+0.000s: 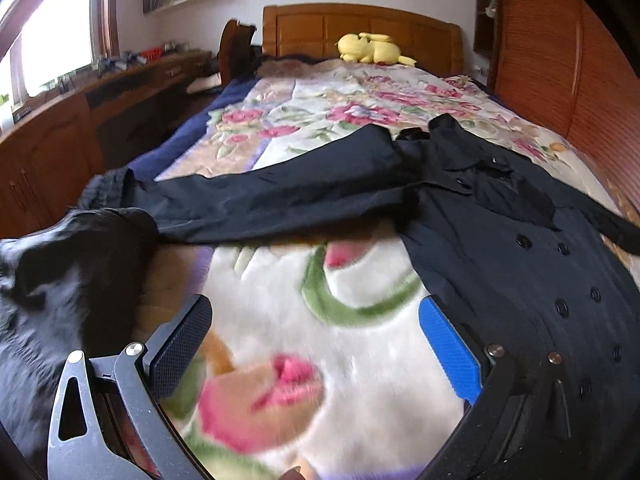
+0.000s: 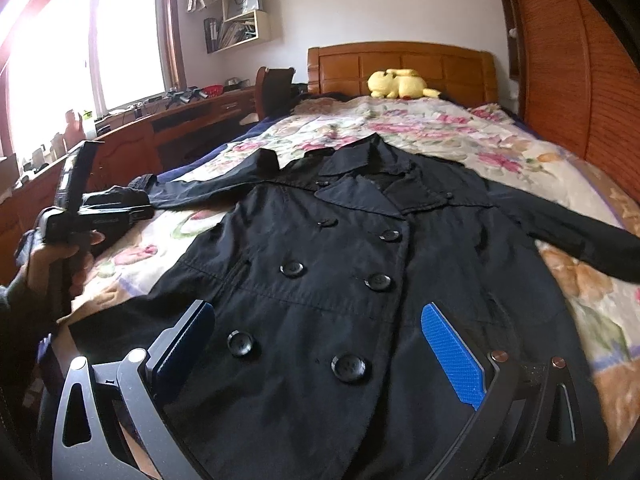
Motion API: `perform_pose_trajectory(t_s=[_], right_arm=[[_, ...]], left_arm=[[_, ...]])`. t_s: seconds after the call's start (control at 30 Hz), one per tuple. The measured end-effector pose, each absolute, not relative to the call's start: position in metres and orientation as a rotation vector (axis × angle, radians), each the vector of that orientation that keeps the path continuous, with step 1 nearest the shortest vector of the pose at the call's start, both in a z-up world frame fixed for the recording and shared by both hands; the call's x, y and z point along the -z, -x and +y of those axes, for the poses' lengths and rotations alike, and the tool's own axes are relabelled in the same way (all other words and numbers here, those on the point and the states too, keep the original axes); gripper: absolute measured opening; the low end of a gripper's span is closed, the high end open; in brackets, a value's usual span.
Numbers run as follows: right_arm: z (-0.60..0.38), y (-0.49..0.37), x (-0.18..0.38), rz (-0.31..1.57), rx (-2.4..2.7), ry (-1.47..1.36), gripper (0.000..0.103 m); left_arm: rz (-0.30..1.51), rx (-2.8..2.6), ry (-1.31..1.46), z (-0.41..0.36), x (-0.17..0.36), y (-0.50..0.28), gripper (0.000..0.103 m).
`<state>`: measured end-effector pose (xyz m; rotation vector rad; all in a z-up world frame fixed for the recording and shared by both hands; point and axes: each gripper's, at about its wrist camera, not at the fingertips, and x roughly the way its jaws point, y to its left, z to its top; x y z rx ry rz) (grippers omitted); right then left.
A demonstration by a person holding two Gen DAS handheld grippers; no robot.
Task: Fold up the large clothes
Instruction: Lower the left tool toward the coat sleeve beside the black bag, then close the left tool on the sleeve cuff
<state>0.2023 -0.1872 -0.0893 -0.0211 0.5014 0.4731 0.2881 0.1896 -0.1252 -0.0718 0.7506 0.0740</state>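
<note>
left claw: left gripper [image 1: 316, 344] wide open, nothing between the jaws; hovers over bare blanket, blue pad [image 1: 448, 354] just beside the coat's left edge, not clearly touching
right claw: right gripper [image 2: 320, 354] wide open, empty; hangs over the lower front of the coat, large buttons [image 2: 349, 368] between the two pads
coat: black double-breasted trench coat with dark round buttons [image 2: 340, 248] lies face up, flat on the bed, collar toward the headboard, both sleeves spread sideways
left sleeve: long black sleeve [image 1: 280, 196] stretches across the blanket toward the bed's left edge; cuff end bunched at that edge
bed: cream fleece blanket with pink floral print [image 2: 420, 132] covers it; open blanket between coat collar and yellow plush toy [image 2: 400, 84] at the wooden headboard [image 2: 400, 60]
edges: wooden slatted wall panel [image 2: 568, 72] tight along the right side; wooden desk run [image 2: 192, 112] under the window on the left, a gap beside the bed
hand: person's left hand [image 2: 52, 256] grips the left tool's handle, seen from the right wrist view
hidden: coat hem cut off below both frames; right sleeve end runs out of frame; dark mass at the left wrist view's left edge [image 1: 52, 280] too blurred to identify; near blanket motion-blurred
</note>
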Motion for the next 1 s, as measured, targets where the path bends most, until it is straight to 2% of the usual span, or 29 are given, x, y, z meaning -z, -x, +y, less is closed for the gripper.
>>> perform_pose_trajectory(t_s=[0.43,0.6,0.9,1.0], right_arm=[[-0.158,-0.244,0.085,0.495,-0.440,0.221,0.103],[-0.161,-0.262,0.087,0.529,-0.458,0.202,0.103],[-0.155,-0.270,0.091,0.527,-0.461,0.224,0.103],[-0.159,-0.268,0.092,0.527,-0.447,0.236,0.103]], left_arm=[[0.892,-0.142,0.186,0.232,0.150,-0.368,0.103],[0.920,-0.152,0.204,0.243,0.160,-0.386,0.102],[0.942,-0.116,0.509,0.277,0.176,-0.404,0.089],[0.943,-0.135,0.560,0.283,0.179,-0.406,0.072]])
